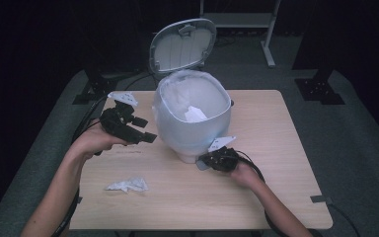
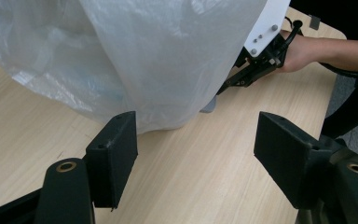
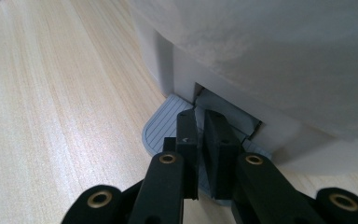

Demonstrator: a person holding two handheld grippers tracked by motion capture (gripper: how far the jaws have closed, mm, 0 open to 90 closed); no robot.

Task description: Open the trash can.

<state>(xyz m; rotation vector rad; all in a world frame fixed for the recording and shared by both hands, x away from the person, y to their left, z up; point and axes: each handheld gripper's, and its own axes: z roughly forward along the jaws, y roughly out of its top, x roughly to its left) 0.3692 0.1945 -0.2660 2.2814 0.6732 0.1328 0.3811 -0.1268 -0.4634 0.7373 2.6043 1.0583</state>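
Translucent white plastic is lining the pedal bin, which is standing near the middle of the pale wooden surface with its lid tipped up and back. I am seeing a crumpled white piece lying inside the liner, and the liner's loose skirt is hanging down over the outside of the bin almost to the surface.

I am holding my right claw low at the foot of the bin, on the side nearest me. Its jaws are clenched together, with no gap I can make out between the pads, and they are resting on top of the ribbed grey pedal that is sticking out from the slot at the bin's base. I cannot tell whether the tips are pressing the pedal down or only lying on it.

I am keeping my left claw just beside the bin's left flank, above the surface. Its jaws are standing released and wide apart, with nothing between them; the hem of the liner is hanging just beyond the left pad, and I cannot tell whether it is brushing it.

A second crumpled white scrap is lying on the surface near my left forearm, well apart from the bin.
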